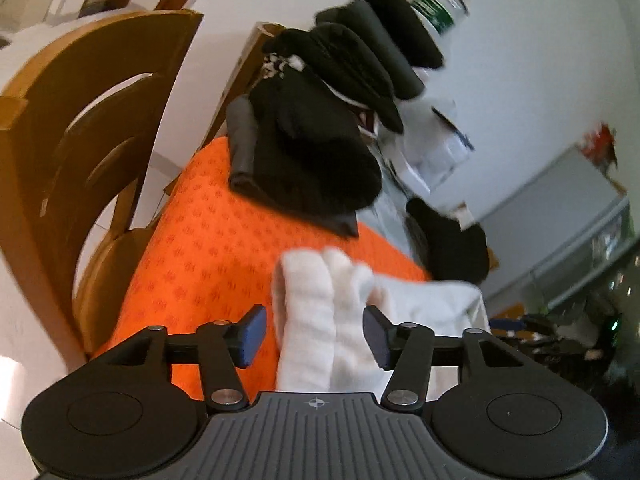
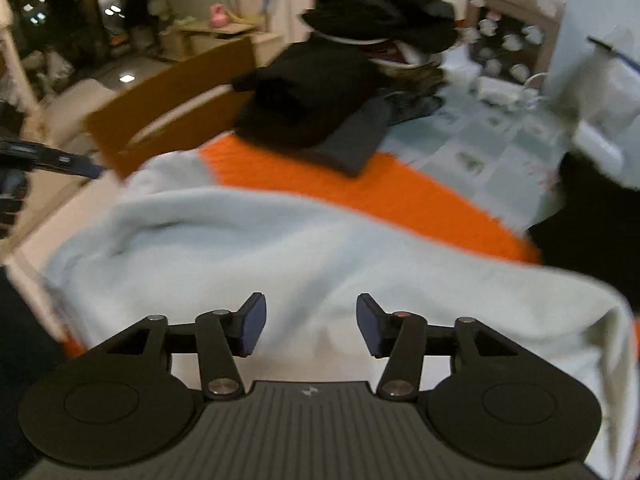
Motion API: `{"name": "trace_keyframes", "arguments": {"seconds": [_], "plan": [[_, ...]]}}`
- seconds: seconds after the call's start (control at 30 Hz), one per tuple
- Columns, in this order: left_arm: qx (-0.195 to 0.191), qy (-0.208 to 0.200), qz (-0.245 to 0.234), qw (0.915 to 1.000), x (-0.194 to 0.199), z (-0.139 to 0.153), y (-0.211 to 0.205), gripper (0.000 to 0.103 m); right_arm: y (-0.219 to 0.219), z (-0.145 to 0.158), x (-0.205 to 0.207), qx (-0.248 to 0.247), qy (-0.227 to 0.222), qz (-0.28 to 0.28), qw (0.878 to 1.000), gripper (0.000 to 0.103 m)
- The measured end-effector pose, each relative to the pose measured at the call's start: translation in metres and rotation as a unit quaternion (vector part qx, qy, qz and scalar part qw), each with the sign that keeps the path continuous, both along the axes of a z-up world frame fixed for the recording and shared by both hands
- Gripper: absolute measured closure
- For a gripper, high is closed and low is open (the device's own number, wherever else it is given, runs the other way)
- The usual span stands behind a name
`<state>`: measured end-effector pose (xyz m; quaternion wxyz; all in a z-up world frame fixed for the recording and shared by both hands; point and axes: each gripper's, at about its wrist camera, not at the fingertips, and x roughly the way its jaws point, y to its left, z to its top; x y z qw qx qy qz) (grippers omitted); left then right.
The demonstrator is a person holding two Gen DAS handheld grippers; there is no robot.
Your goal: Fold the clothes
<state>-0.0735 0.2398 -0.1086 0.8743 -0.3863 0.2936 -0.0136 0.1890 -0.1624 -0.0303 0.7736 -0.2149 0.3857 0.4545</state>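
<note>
A white garment [image 2: 288, 248] lies spread over an orange mat [image 2: 400, 192] on the table. In the left wrist view a bunched fold of the white garment [image 1: 320, 312] sits between the open fingers of my left gripper [image 1: 314, 334], which do not press on it. My right gripper [image 2: 310, 322] is open just above the garment's near part. A stack of folded black and dark grey clothes [image 1: 312, 148] stands at the far end of the mat; it also shows in the right wrist view [image 2: 320, 96].
A wooden chair [image 1: 80, 128] stands at the table's left side. A plastic bottle [image 1: 440, 4] and white bags [image 1: 436, 148] lie behind the dark stack. Another black item [image 1: 452, 240] lies to the right. A patterned tablecloth [image 2: 480, 148] covers the table beyond the mat.
</note>
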Motion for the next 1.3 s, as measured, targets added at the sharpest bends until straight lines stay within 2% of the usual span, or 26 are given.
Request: {"name": "trace_keyframes", "arguments": {"seconds": [0.1,0.23,0.47,0.57,0.6,0.63,0.7,0.77,0.8,0.83,0.97,1.07,1.27,1.3], "plan": [[-0.040,0.006,0.018,0.9990,0.024,-0.010,0.007,0.044,0.008,-0.012,0.033,-0.014,-0.010,0.019,1.000,0.039],[-0.089,0.028,0.037,0.9949,0.058,-0.028,0.011,0.044,0.030,-0.038,0.072,-0.048,-0.011,0.065,0.997,0.037],[-0.116,0.067,0.021,0.9907,0.085,-0.040,-0.002,0.043,0.077,-0.088,0.134,-0.109,-0.018,0.157,0.981,0.037],[-0.125,0.080,0.019,0.9888,0.090,-0.045,-0.007,0.044,0.078,-0.091,0.136,-0.107,-0.002,0.176,0.979,0.037],[-0.129,0.081,0.023,0.9881,0.090,-0.046,-0.008,0.052,0.078,-0.091,0.136,-0.106,0.004,0.182,0.978,0.037],[-0.131,0.083,0.026,0.9876,0.090,-0.047,-0.009,0.069,0.078,-0.092,0.137,-0.105,0.010,0.188,0.976,0.037],[-0.117,0.078,0.042,0.9892,0.085,-0.042,-0.011,0.075,0.078,-0.092,0.138,-0.104,0.021,0.199,0.974,0.039],[-0.097,0.069,0.062,0.9909,0.078,-0.033,-0.013,0.079,0.078,-0.093,0.138,-0.102,0.033,0.211,0.972,0.063],[-0.089,0.065,0.072,0.9914,0.074,-0.028,-0.013,0.080,0.078,-0.094,0.139,-0.101,0.039,0.217,0.970,0.082],[-0.083,0.062,0.081,0.9912,0.070,-0.024,-0.013,0.082,0.078,-0.094,0.139,-0.100,0.045,0.222,0.969,0.093],[-0.067,0.059,0.111,0.9898,0.057,-0.010,-0.013,0.083,0.070,-0.090,0.136,-0.093,0.062,0.238,0.965,0.094],[-0.062,0.055,0.122,0.9891,0.048,0.001,-0.011,0.084,0.032,-0.060,0.112,-0.076,0.047,0.219,0.972,0.094],[-0.057,0.040,0.131,0.9889,0.035,0.017,-0.008,0.084,-0.050,0.001,0.050,-0.058,0.051,0.168,0.983,0.094],[-0.055,0.038,0.127,0.9896,0.036,0.016,-0.010,0.084,-0.055,0.001,0.044,-0.057,0.042,0.150,0.986,0.094]]}}
